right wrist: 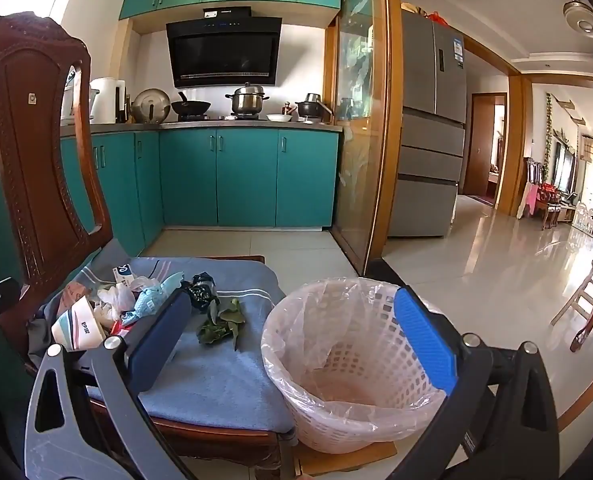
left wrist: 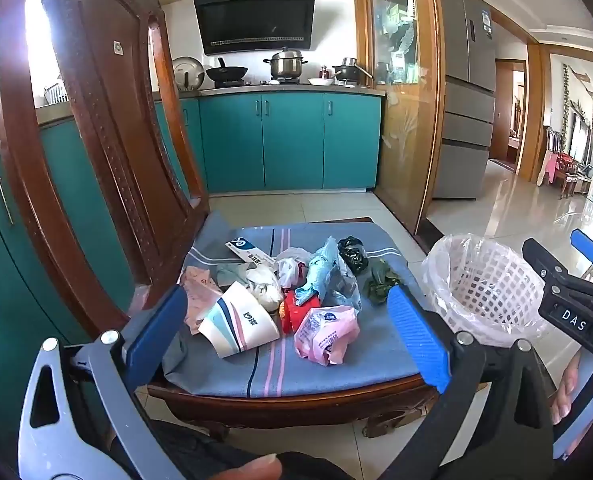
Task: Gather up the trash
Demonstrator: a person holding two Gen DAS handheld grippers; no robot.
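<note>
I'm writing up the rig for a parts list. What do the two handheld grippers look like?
Both match: the left gripper and right gripper each have two flat, ribbed blue fingers on black and grey linkage arms with silver pivot pins. Seen from the left wrist view, the right gripper carries a white "DAS" label. No cables or sleeves show.

Trash (left wrist: 288, 300) on chair (left wrist: 316, 376), bin (left wrist: 484, 284) right.

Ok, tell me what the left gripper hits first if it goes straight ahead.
Probably the pink wrapper on the chair cushion: the open left gripper points down at the near edge of the trash pile, though depth is uncertain.
</note>
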